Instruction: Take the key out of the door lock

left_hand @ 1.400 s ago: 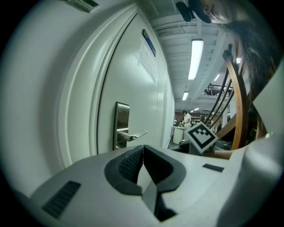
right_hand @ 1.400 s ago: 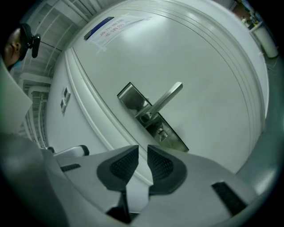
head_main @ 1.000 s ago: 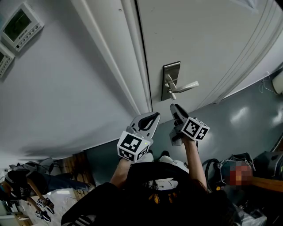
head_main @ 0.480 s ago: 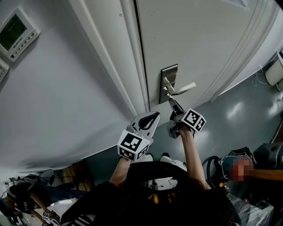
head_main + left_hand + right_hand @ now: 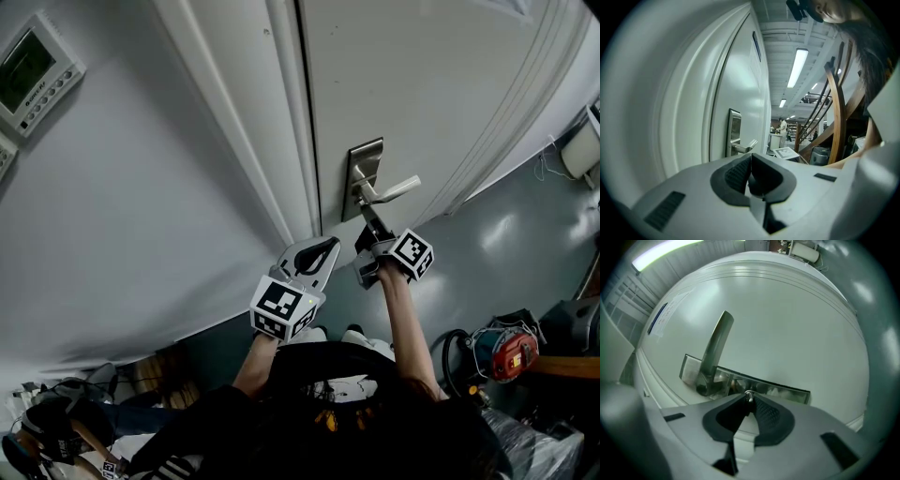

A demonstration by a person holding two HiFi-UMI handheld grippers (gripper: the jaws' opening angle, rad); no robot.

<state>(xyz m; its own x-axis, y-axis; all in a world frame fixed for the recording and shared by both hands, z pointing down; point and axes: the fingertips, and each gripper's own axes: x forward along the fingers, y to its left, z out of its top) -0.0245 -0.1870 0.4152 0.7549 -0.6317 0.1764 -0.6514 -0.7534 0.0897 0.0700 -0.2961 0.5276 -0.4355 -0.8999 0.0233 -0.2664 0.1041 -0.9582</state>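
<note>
A steel lock plate with a lever handle sits on the white door. My right gripper reaches up to the plate just below the lever. In the right gripper view its jaws are closing, and the tips pinch a small metal key that sticks out of the plate beside the lever. My left gripper hangs lower and to the left, away from the door, shut with nothing in it.
The white door frame runs left of the plate. A wall control panel hangs at far left. A red machine and cables lie on the floor at right. Wooden stair rails stand beyond the left gripper.
My right gripper has risen from below the door handle to the lock plate, and its jaws have closed around the key. The left gripper has stayed put.
</note>
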